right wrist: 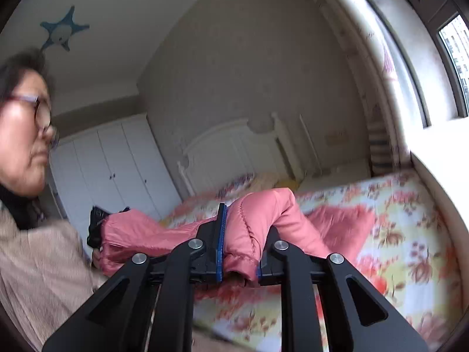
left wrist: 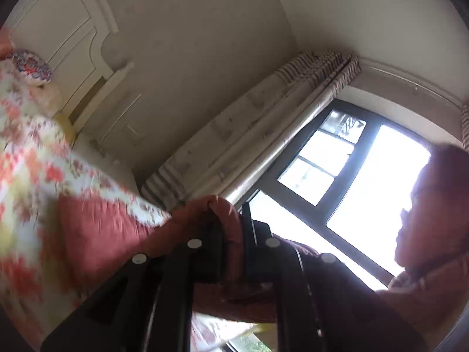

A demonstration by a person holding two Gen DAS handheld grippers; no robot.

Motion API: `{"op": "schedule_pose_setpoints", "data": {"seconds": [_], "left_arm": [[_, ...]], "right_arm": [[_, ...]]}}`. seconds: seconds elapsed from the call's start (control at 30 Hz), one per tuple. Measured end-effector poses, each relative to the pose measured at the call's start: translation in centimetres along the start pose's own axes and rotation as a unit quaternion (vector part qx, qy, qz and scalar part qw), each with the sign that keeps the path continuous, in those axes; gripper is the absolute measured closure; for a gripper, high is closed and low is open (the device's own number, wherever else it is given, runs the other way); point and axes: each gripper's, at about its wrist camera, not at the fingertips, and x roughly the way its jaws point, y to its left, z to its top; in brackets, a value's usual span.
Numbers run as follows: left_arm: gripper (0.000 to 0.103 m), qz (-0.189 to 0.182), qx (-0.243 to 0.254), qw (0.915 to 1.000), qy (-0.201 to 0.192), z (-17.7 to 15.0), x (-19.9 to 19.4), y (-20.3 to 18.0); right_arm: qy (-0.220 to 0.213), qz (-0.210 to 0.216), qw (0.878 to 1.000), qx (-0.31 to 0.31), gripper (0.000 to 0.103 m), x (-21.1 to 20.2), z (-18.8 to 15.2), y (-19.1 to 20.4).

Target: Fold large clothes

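Observation:
A pink quilted jacket is held up over the floral bed. My right gripper is shut on a padded fold of it, which bulges between the blue-edged pads. The jacket stretches left to my left gripper, which grips its far hem. In the left wrist view the left gripper is shut on a rolled edge of the pink jacket, with the rest trailing down onto the floral bed.
The person's face is close on the left of the right wrist view. A white headboard and white wardrobe stand behind the bed. A window with curtains is beside it.

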Motion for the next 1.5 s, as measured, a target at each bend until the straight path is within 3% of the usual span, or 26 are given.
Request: {"op": "schedule_pose_setpoints", "data": {"seconds": [0.1,0.2,0.27,0.33,0.37,0.43,0.47,0.5,0.53,0.57,0.63,0.73,0.8,0.9,0.97,1.0,1.03,1.07,1.13,1.27,1.33,1.4,1.47,1.5], "left_arm": [[0.093,0.042,0.009,0.9991,0.007,2.8,5.3,2.8],[0.094,0.103,0.004,0.9943,0.025,5.1,10.9,7.2],[0.094,0.169,-0.022,0.9843,0.045,6.1,15.4,11.6],[0.090,0.249,-0.070,0.9632,0.073,5.9,18.7,17.1],[0.084,0.276,-0.084,0.9539,0.083,5.6,19.4,18.6],[0.072,0.339,-0.134,0.9251,0.107,4.2,20.2,22.3],[0.058,0.341,-0.159,0.9207,0.104,3.4,19.6,23.4],[0.051,0.334,-0.168,0.9225,0.095,2.9,19.0,23.7],[0.036,0.333,-0.165,0.9251,0.078,2.6,18.2,23.6],[0.021,0.348,-0.150,0.9230,0.067,2.7,17.4,23.1],[0.016,0.383,-0.107,0.9161,0.048,3.5,16.3,22.1],[0.016,0.373,-0.079,0.9227,0.057,5.0,15.8,21.0],[0.012,0.367,-0.056,0.9241,0.090,5.5,16.9,20.7],[0.010,0.385,-0.024,0.9091,0.157,4.7,20.2,21.0],[0.015,0.386,-0.024,0.9046,0.179,3.5,21.3,22.0],[0.025,0.387,-0.028,0.9025,0.187,2.9,21.8,22.4],[0.064,0.385,-0.033,0.9025,0.190,2.6,21.9,22.9],[0.090,0.378,-0.042,0.9037,0.197,2.1,21.9,23.2],[0.094,0.358,-0.048,0.9157,0.176,2.0,21.2,22.6],[0.095,0.342,-0.025,0.9302,0.132,2.2,19.2,19.5],[0.095,0.347,-0.030,0.9280,0.133,2.1,18.6,19.5],[0.090,0.372,-0.038,0.9140,0.158,1.6,19.0,21.2],[0.069,0.389,-0.053,0.9018,0.182,1.0,19.1,23.1],[0.058,0.402,-0.058,0.8945,0.186,0.7,19.0,23.8]], "right_arm": [[0.000,-0.018,1.000,0.010,0.086,4.2,2.4,-2.3],[0.044,-0.081,0.995,0.025,0.086,12.6,4.5,-6.6],[0.075,-0.131,0.988,0.040,0.086,17.4,4.6,-9.5],[0.111,-0.173,0.976,0.073,0.084,21.7,3.5,-12.9],[0.142,-0.184,0.967,0.103,0.080,24.0,2.6,-15.1],[0.191,-0.197,0.948,0.159,0.066,26.5,0.6,-18.3],[0.205,-0.191,0.941,0.188,0.063,27.1,-0.3,-19.5],[0.207,-0.176,0.939,0.210,0.052,27.2,-0.9,-20.3],[0.192,-0.152,0.945,0.217,0.038,26.6,-1.3,-20.5],[0.181,-0.145,0.950,0.211,0.033,26.3,-1.1,-20.6],[0.161,-0.147,0.958,0.187,0.016,24.8,-0.4,-20.2],[0.141,-0.163,0.966,0.143,0.016,23.2,1.0,-19.8],[0.154,-0.207,0.960,0.107,0.016,23.0,1.4,-19.4],[0.228,-0.254,0.934,0.104,0.016,24.9,0.3,-21.2],[0.251,-0.253,0.927,0.119,0.016,25.7,-1.2,-22.2],[0.254,-0.251,0.927,0.119,0.030,26.0,-1.8,-22.4],[0.259,-0.251,0.926,0.112,0.054,26.2,-2.4,-22.3],[0.261,-0.260,0.924,0.101,0.065,26.3,-2.7,-21.9],[0.247,-0.270,0.928,0.075,0.081,26.0,-2.4,-20.8],[0.221,-0.235,0.946,0.013,0.085,25.5,-0.6,-16.9],[0.225,-0.235,0.945,-0.015,0.085,26.2,-0.2,-15.7],[0.250,-0.266,0.930,-0.026,0.085,27.8,-0.9,-16.4],[0.301,-0.316,0.900,-0.021,0.085,29.6,-3.0,-18.9],[0.321,-0.324,0.890,-0.004,0.084,30.1,-4.1,-20.0]]}}
